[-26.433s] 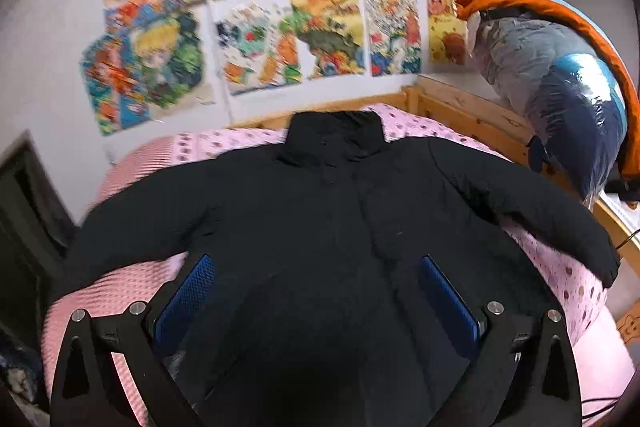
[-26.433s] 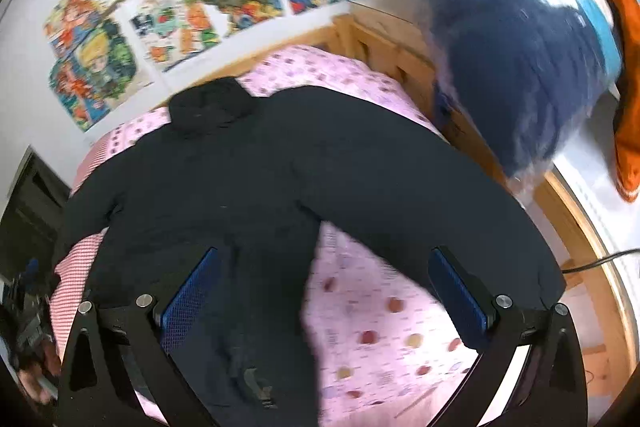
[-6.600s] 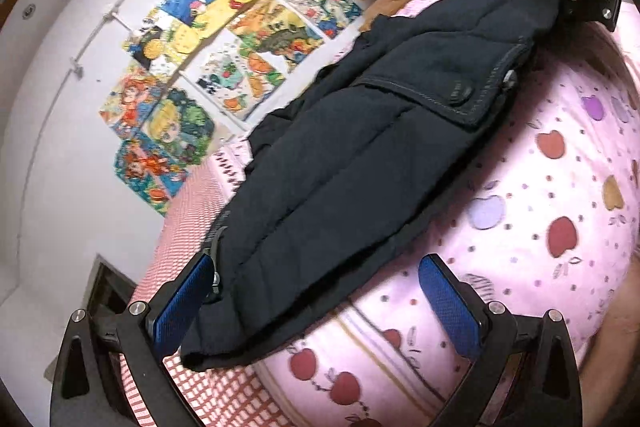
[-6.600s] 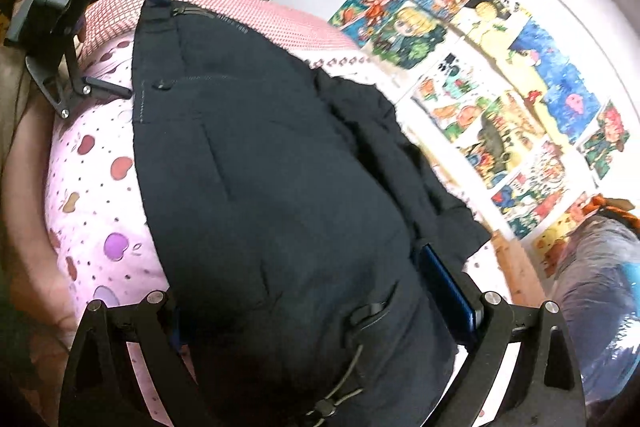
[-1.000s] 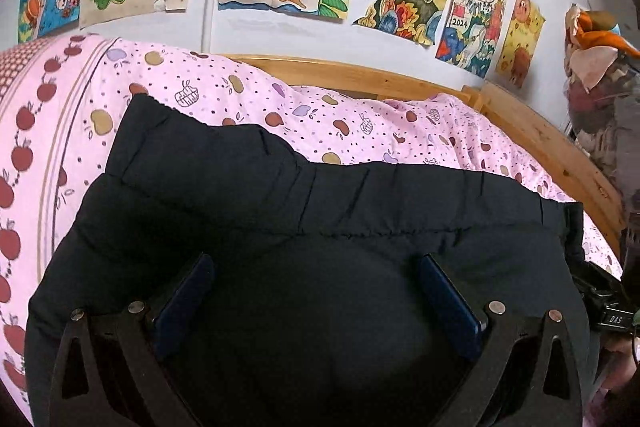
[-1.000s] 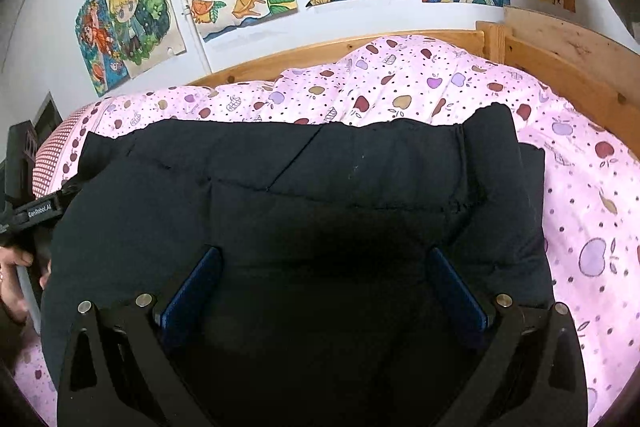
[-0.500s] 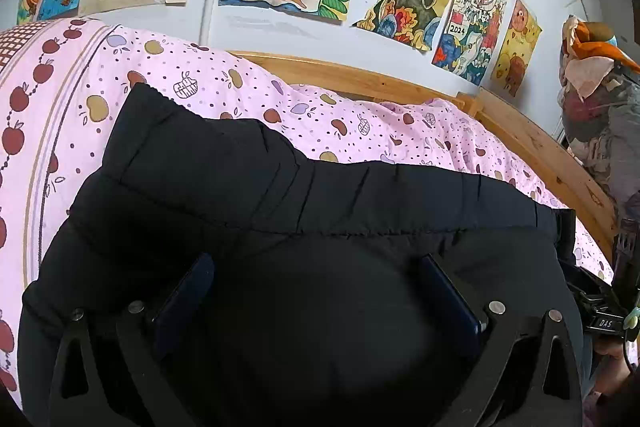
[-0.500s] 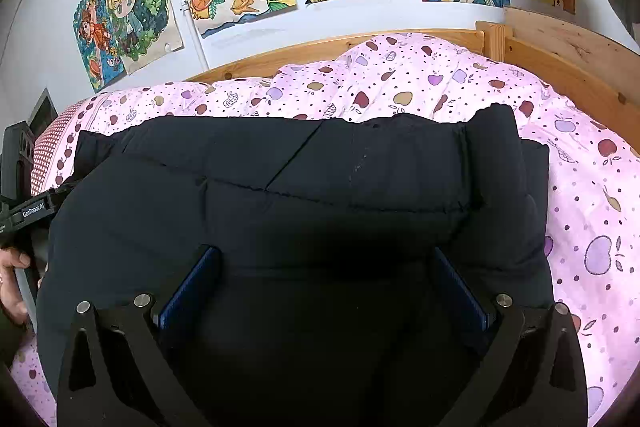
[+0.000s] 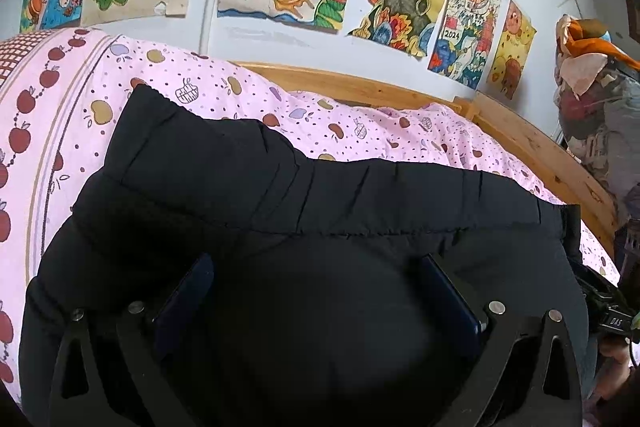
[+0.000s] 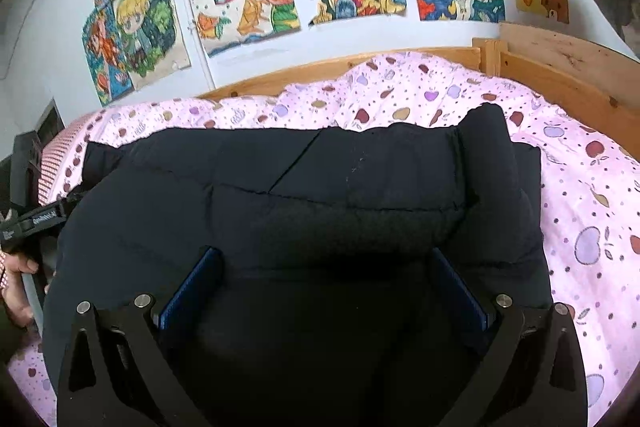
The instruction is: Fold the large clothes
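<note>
Looks like I'm on the last fold: black jacket [image 10: 304, 211] bundled mid-frame on the pink bedspread [image 10: 580, 227]. Left gripper [image 9: 316, 291] and right gripper [image 10: 324, 287] both spread wide, grasping nothing (just pressing?). Next I'd check edges.

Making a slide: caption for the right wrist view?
Open right hand-held gripper over folded black jacket on pink bedspread.

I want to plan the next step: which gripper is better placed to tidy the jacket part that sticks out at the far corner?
Right, probably. The right gripper has the protruding flap ahead on its own side; the left gripper sits over the jacket near its opposite end.
</note>
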Available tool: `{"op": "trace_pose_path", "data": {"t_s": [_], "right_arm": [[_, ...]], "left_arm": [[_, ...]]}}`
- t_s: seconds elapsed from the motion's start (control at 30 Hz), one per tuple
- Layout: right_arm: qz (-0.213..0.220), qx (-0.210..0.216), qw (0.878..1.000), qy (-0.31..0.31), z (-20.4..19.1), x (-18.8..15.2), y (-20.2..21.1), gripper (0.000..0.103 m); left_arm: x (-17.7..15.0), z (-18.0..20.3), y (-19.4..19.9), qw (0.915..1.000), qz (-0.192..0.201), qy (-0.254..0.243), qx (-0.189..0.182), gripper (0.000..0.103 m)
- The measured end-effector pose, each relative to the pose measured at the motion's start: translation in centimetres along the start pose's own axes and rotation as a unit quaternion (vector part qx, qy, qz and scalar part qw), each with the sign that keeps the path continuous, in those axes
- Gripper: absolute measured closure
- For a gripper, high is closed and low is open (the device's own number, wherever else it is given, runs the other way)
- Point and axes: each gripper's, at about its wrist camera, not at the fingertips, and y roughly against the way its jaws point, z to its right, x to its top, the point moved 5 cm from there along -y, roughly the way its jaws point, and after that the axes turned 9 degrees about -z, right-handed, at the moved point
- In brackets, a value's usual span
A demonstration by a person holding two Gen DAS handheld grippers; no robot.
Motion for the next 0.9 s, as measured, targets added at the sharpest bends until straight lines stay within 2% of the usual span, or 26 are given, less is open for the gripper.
{"op": "trace_pose_path", "data": {"t_s": [0.17, 0.27, 0.43, 0.5, 0.67, 0.8, 0.9], "right_arm": [[0.042, 0.008, 0.999, -0.017, 0.9, -0.5, 1.9, 0.001], [0.081, 0.002, 0.996, -0.037, 1.8, -1.0, 3.8, 0.001], [0.137, -0.015, 0.986, -0.092, 4.5, -1.6, 6.6, 0.001], [0.147, -0.017, 0.983, -0.111, 5.6, -1.8, 7.4, 0.001], [0.118, -0.013, 0.978, -0.169, 8.8, -2.4, 7.0, 0.001], [0.106, 0.006, 0.975, -0.197, 10.1, -3.0, 6.4, 0.001], [0.09, 0.006, 0.979, -0.185, 9.5, -2.9, 5.4, 0.001]], "left_arm": [[-0.4, 0.3, 1.0, 0.9997, 0.021, -0.009, 0.005, 0.0], [-0.6, 0.6, 2.5, 0.9987, 0.045, -0.011, 0.022, 0.0], [-0.4, 0.6, 6.3, 0.9944, 0.097, -0.003, 0.043, 0.0], [-0.5, 0.1, 7.6, 0.9936, 0.104, 0.008, 0.043, 0.0], [-0.9, -2.9, 9.4, 0.9956, 0.072, 0.039, 0.046, 0.0], [-1.3, -5.1, 10.1, 0.9962, 0.051, 0.021, 0.067, 0.0], [-1.7, -6.4, 9.7, 0.9954, 0.023, 0.006, 0.093, 0.0]]}}
